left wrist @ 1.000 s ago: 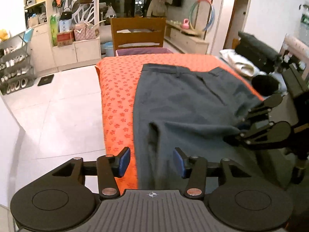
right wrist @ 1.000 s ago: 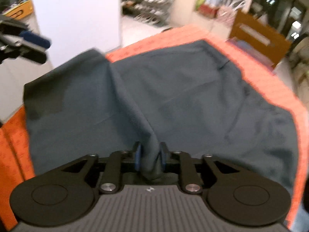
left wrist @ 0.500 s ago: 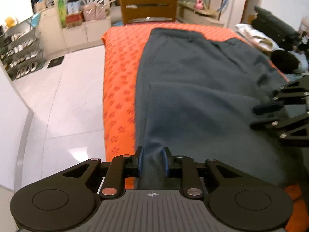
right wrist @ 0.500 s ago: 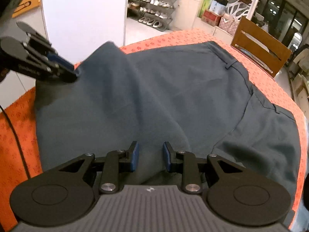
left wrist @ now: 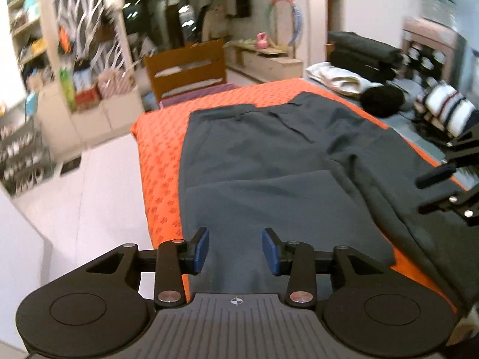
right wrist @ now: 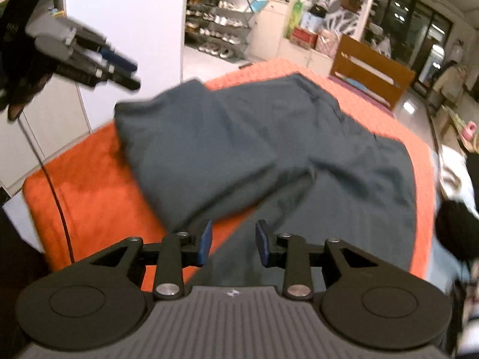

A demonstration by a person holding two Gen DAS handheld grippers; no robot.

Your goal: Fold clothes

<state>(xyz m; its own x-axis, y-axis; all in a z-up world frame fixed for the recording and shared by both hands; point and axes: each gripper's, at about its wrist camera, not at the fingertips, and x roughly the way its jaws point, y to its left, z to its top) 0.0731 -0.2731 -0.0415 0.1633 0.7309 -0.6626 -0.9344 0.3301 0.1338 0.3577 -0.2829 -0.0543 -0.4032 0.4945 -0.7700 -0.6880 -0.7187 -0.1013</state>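
1 pair of grey trousers [left wrist: 269,164], 1 orange cover [left wrist: 161,155], 2 grippers [left wrist: 235,249] [right wrist: 233,242], 1 wooden chair [left wrist: 185,68], 1 hoop [left wrist: 289,18] top centre, 1 pink kettlebell [left wrist: 262,40].

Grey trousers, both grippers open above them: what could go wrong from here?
1. The folded-over leg lies askew on the grey trousers, so the next fold may come out crooked.
2. The other leg hangs over the near edge of the orange bedspread and may drag the trousers off.
3. The left gripper and right gripper are both open, so nothing pins the fold.
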